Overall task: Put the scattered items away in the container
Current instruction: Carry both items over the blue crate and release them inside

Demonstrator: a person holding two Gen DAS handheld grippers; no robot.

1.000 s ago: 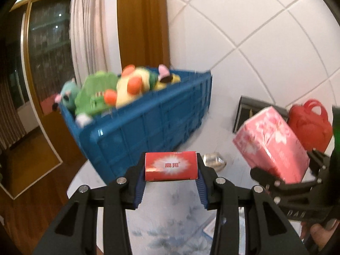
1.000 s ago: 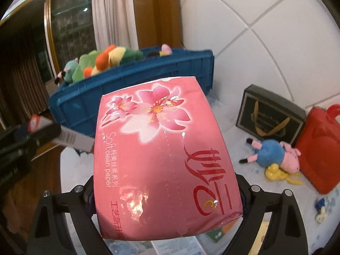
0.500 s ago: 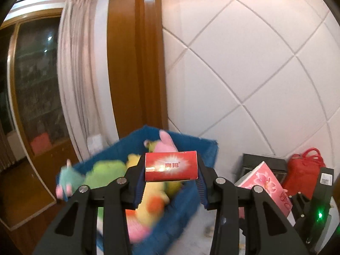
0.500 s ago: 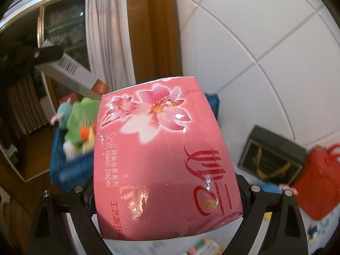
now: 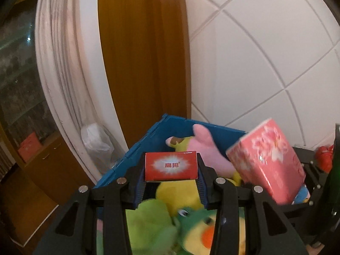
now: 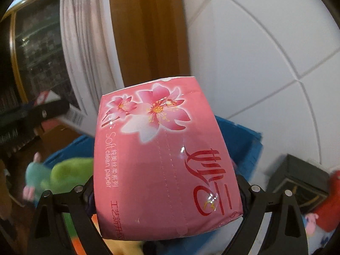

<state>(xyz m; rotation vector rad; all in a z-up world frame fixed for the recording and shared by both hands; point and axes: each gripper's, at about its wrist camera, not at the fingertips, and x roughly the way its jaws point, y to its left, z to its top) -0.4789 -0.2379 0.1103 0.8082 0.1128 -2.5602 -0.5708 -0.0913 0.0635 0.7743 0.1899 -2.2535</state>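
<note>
One red box, one pink tissue pack held over blue crate.

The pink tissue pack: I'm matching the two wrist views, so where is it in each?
Left wrist: pink tissue pack at right, tilted over the blue crate.
Right wrist: it fills the centre, clamped in the right gripper.
Shared landmark: the blue crate of plush toys.
</note>
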